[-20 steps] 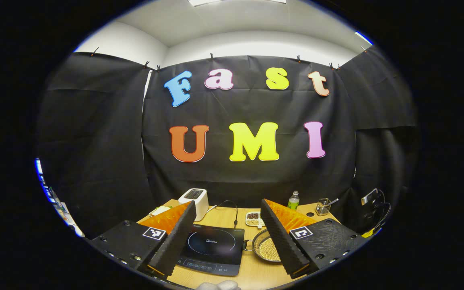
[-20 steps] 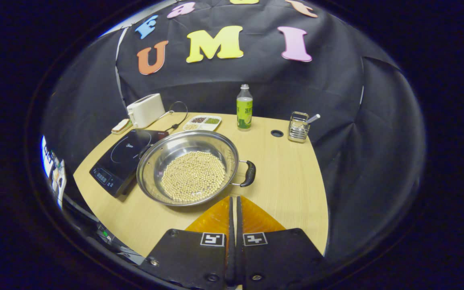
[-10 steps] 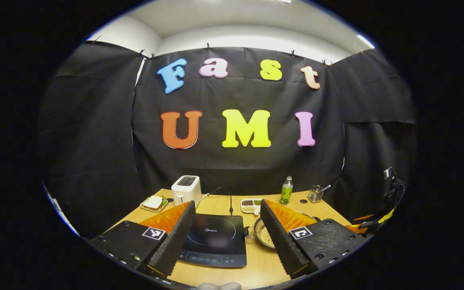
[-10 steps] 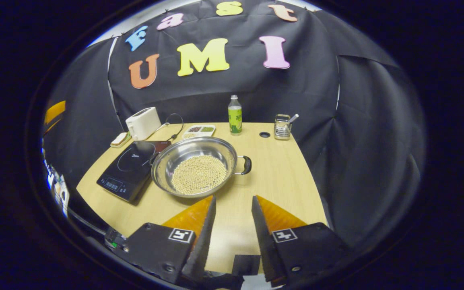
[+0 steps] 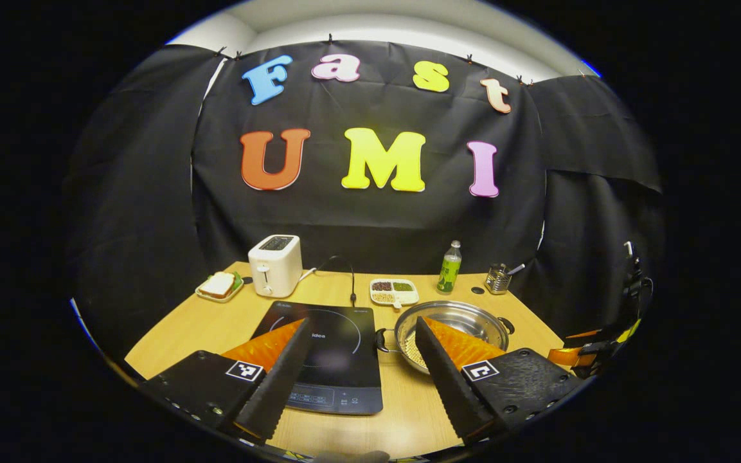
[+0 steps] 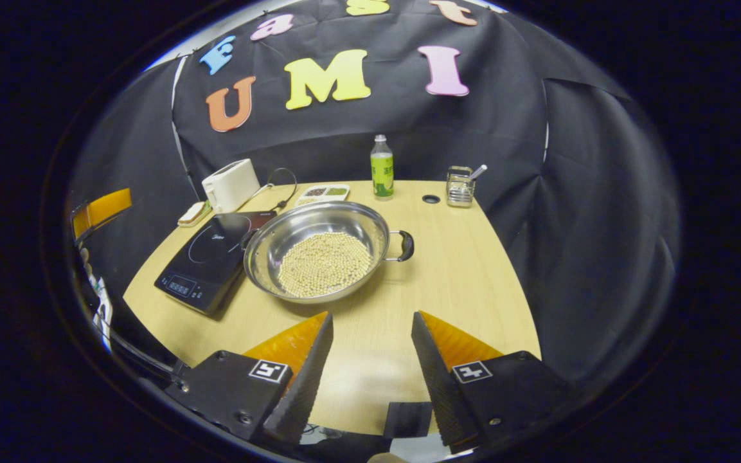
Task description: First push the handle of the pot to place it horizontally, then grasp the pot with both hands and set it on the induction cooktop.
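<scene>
A steel pot (image 6: 319, 251) holding pale beans stands on the wooden table, close beside the black induction cooktop (image 6: 206, 260). One black handle (image 6: 403, 245) sticks out on its right; the other points at the cooktop. My right gripper (image 6: 371, 316) hovers open over the table in front of the pot, a short gap away. In the left gripper view, my left gripper (image 5: 362, 321) is open above the near edge of the cooktop (image 5: 325, 347). Its right finger hides part of the pot (image 5: 466, 318). The pot's near handle (image 5: 381, 339) shows between the fingers.
At the back of the table (image 6: 460, 283) stand a white toaster (image 6: 230, 184), a sandwich plate (image 5: 219, 285), a divided dish of beans (image 6: 324, 192), a green bottle (image 6: 381, 168) and a wire holder (image 6: 459, 186). Black cloth walls close in behind and to the right.
My right gripper went from shut to open and pulled back a little from the pot. The left gripper tipped downward, so more of the table and cooktop shows.
</scene>
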Motion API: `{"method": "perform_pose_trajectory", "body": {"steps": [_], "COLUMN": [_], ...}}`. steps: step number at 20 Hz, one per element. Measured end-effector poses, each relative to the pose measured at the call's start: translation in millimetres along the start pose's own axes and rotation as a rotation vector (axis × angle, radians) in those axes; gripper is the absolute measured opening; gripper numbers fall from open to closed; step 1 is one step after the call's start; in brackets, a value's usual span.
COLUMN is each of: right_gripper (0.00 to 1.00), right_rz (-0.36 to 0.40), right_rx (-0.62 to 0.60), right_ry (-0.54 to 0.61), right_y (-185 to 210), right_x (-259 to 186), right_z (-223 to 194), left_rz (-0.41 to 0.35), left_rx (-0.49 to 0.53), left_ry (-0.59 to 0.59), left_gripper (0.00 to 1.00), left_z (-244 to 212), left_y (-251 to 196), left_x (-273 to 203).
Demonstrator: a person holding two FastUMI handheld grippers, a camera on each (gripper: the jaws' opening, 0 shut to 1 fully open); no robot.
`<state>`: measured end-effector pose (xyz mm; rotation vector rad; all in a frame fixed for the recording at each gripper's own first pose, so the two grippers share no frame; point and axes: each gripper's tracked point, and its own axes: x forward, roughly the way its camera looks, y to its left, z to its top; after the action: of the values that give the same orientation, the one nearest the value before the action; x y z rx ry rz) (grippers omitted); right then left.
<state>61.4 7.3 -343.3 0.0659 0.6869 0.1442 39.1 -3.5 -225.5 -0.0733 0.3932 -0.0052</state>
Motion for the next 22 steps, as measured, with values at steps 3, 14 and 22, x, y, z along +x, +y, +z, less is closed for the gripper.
{"method": "perform_pose_trajectory", "body": {"steps": [3,14,22], "right_gripper": [0.79,0.78,0.84], "right_rz": [0.024,0.092,0.101], "right_rx": [0.015,0.015,-0.019], "right_ry": [0.044,0.13,0.193], "right_y": [-7,-33,-42], "right_x": [32,147,194], "right_z": [6,58,60], "left_rz": [-0.008,0.009,0.011], "left_rx": [-0.003,0.015,0.049], "left_ry": [0.083,0.335,0.418], "left_gripper": [0.95,0.96,0.95], "left_z": [-32,-121,-149], "left_y": [-10,-29,-39], "left_x": [36,170,207]}}
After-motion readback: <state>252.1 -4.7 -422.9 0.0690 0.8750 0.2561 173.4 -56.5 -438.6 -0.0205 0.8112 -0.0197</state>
